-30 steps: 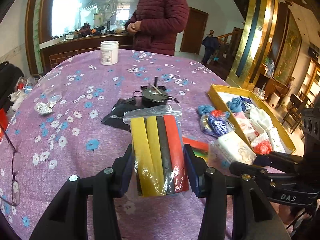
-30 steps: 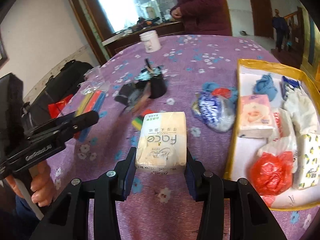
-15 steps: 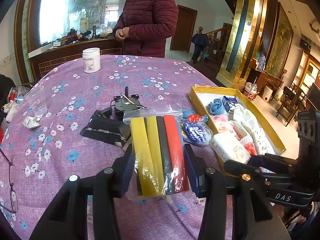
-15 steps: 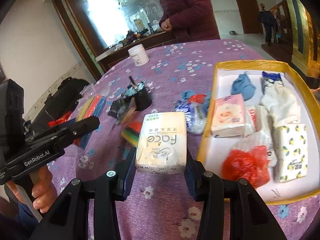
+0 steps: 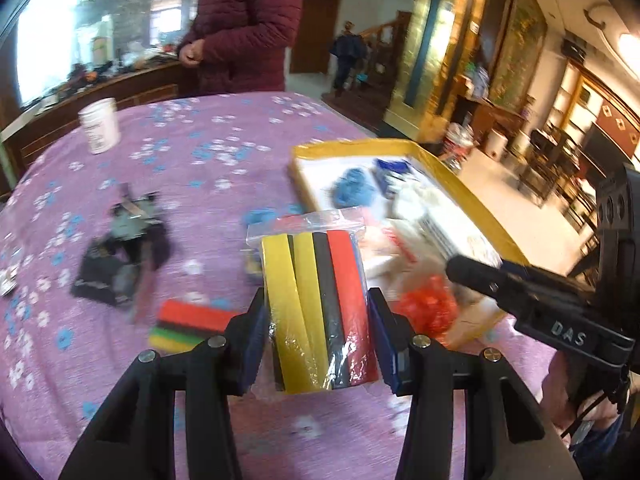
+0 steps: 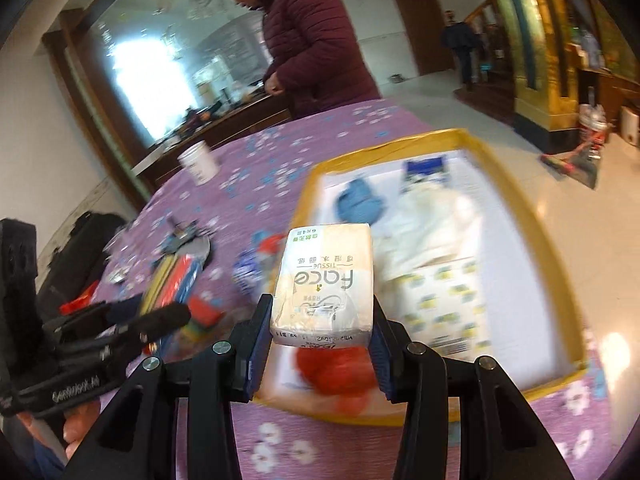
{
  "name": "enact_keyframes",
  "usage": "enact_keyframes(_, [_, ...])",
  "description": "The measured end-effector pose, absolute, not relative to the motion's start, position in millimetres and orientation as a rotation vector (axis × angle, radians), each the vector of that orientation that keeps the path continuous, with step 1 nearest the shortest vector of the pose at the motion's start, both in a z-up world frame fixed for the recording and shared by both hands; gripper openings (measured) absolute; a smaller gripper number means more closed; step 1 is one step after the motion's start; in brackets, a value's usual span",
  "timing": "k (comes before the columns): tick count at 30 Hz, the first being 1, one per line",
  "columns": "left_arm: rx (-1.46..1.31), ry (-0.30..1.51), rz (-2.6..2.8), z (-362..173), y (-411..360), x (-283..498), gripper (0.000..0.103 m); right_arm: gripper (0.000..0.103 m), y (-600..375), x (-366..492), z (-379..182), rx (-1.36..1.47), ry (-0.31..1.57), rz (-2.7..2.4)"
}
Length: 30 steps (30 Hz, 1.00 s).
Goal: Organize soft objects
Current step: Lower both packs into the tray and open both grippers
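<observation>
My left gripper (image 5: 318, 320) is shut on a clear bag of yellow, black and red foam strips (image 5: 318, 304) and holds it above the purple flowered tablecloth (image 5: 200, 152), left of the yellow-rimmed tray (image 5: 472, 184). My right gripper (image 6: 318, 324) is shut on a white "Face" tissue pack (image 6: 324, 284) and holds it over the near left part of the tray (image 6: 532, 220). The tray holds a blue cloth (image 6: 358, 204), a red bag (image 6: 332, 372), a lemon-print tissue pack (image 6: 444, 300) and other soft packs.
A red, black, yellow and green sponge block (image 5: 188, 322) lies on the cloth. A black pouch with metal parts (image 5: 120, 248) lies at the left. A white jar (image 5: 99, 125) stands far back. A person in a maroon jacket (image 5: 240, 24) stands behind the table.
Both grippers have moved right toward the tray with their loads. The tissue pack has gone from over the tablecloth to over the tray. The grips are unchanged.
</observation>
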<state>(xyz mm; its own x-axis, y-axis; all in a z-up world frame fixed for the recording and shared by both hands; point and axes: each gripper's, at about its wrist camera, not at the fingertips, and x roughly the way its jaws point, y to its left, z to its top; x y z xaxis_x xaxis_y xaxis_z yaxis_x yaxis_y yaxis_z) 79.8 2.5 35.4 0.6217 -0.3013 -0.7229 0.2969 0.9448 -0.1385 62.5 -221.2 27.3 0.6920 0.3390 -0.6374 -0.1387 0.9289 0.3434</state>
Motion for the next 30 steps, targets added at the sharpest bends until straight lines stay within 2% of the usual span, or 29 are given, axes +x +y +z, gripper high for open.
enact_keyframes(10, [0.089, 0.892, -0.469, 9.5, -76.9, 97.5, 0.047, 0.048, -275.0, 78.7, 16.7, 0.323, 0.779, 0.099])
enact_keyframes(22, [0.154, 0.863, -0.532, -11.8, -105.0, 98.6, 0.047, 0.048, -284.0, 105.2, -0.6, 0.316, 0.842, 0.053])
enact_keyframes(25, [0.150, 0.858, -0.549, -16.0, -104.3, 98.1, 0.053, 0.049, -283.6, 110.9, -4.9, 0.316, 0.851, 0.054])
enact_keyframes(27, [0.144, 0.863, -0.557, -18.6, -104.6, 99.3, 0.061, 0.049, -283.8, 113.3, -5.8, 0.320, 0.850, 0.056])
enact_keyframes(30, [0.126, 0.869, -0.557, -19.7, -102.2, 101.7, 0.064, 0.049, -283.4, 117.0, -6.5, 0.314, 0.846, 0.053])
